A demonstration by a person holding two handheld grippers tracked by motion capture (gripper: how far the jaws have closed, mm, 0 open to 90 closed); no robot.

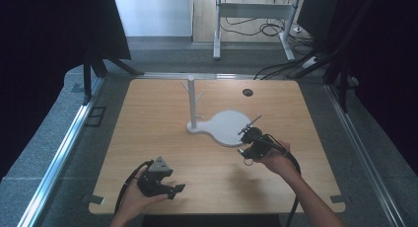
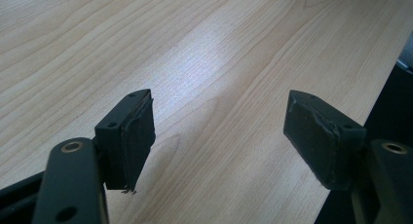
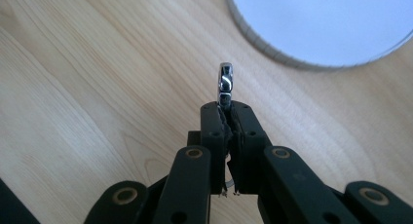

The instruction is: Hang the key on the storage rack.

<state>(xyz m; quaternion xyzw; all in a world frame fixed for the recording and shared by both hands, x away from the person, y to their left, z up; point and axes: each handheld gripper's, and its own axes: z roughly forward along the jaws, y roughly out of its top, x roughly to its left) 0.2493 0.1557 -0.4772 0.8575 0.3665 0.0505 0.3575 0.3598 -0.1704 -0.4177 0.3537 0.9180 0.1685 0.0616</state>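
Note:
A white stand with a tall branched post (image 1: 191, 101) rises from a flat white rounded base (image 1: 226, 126) at the table's middle. My right gripper (image 1: 248, 136) hovers at the base's near right edge, shut on a small shiny metal piece (image 3: 225, 82) that pokes out past the jaw tips (image 3: 226, 109). I cannot tell what kind of piece it is. The base's curved rim (image 3: 272, 51) lies just ahead of it. My left gripper (image 1: 176, 189) rests low near the table's front left, open, with bare wood between its pads (image 2: 139, 131).
The wooden table (image 1: 148, 138) has a dark round hole (image 1: 247, 92) at its back right. Its front edge (image 2: 360, 107) runs close beside the left gripper. Beyond the table stand metal rails, a white desk frame (image 1: 254, 12) and loose cables on the floor.

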